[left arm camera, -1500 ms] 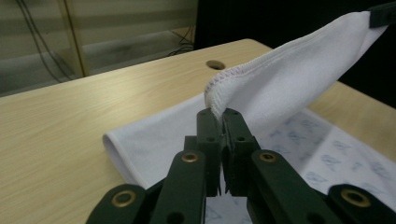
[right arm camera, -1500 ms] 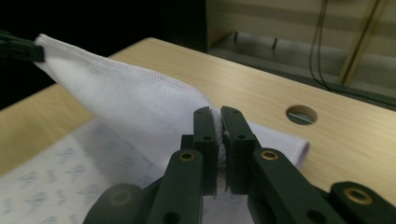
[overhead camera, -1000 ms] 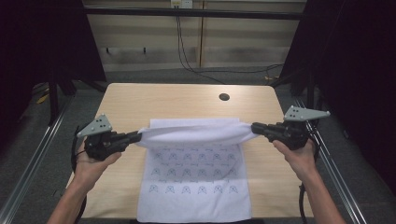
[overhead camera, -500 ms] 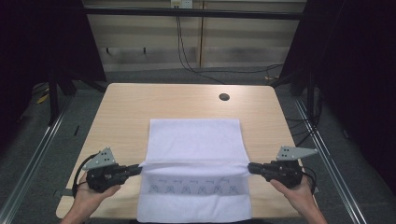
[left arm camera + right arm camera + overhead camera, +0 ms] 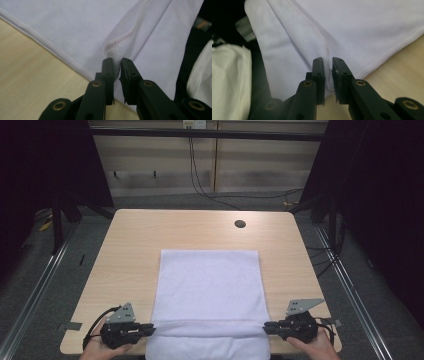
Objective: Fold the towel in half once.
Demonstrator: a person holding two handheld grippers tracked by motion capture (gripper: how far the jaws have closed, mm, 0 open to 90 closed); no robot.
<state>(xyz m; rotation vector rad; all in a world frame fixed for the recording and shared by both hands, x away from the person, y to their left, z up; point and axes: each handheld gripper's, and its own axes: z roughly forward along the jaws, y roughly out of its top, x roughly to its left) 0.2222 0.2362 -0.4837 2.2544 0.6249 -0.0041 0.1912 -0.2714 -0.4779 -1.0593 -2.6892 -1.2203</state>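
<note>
We are folding the white towel (image 5: 209,295) in half: its far edge now lies over the near part, low in the high view, and the cloth spreads flat across the middle of the counter (image 5: 130,235), its near end hanging over the counter's front edge.

The left tool (image 5: 150,329), at the lower left of the frame, sits at the towel's left folded corner. Its jaws have just been opening; in the left gripper view they stand narrow, with a hemmed corner of towel (image 5: 117,53) between the tips, and we cannot tell whether the pads press it or have just let go.

The right tool (image 5: 267,326), at the lower right, mirrors it at the other corner. Its jaws have also just been opening, and in the right gripper view the left and right pads stand slightly apart with the seam (image 5: 327,65) in the gap.

We judge the step in hand to be the release after laying the fold. The next move calls for opening both tools fully and drawing them outward without dragging the corners.

Farther up the counter, a dark cable hole (image 5: 240,224) sits well apart from the cloth. Nothing stands in the way.
</note>
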